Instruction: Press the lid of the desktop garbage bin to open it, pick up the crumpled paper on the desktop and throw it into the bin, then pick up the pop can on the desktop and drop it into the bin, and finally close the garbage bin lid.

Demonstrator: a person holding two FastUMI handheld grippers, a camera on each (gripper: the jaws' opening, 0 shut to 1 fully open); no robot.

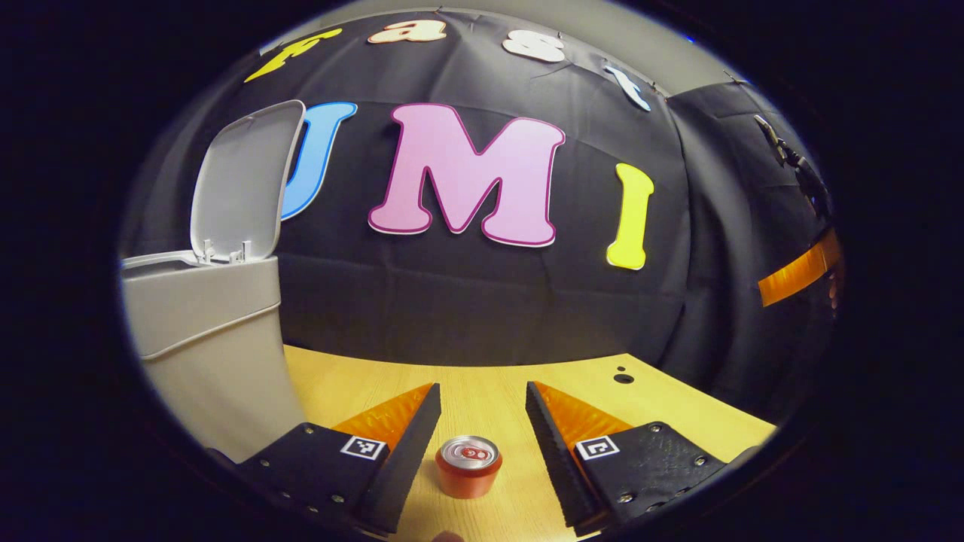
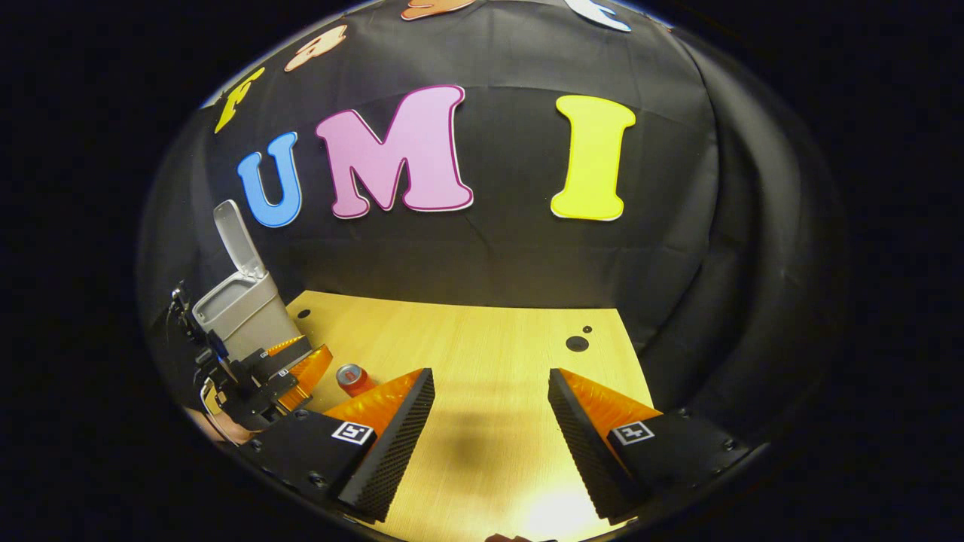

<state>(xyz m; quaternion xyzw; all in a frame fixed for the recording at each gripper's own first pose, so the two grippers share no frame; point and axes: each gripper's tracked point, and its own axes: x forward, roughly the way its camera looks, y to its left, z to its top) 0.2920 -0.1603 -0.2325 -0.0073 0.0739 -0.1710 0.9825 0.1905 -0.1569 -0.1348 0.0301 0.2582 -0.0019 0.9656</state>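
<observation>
A red pop can stands upright on the wooden table, low between the fingers of my left gripper. That gripper is open, and both fingers stand apart from the can. The grey garbage bin rises close at the left with its lid tipped up and open. In the right gripper view, my right gripper hangs open over bare table with nothing in it. Farther left there, the left gripper points at the can, in front of the open bin.
Two small dark holes mark the table near its far right corner. Black cloth walls close the back and right sides. A hand holds the left gripper at the lower left of the right gripper view. An orange-and-black object sits at the far right edge.
</observation>
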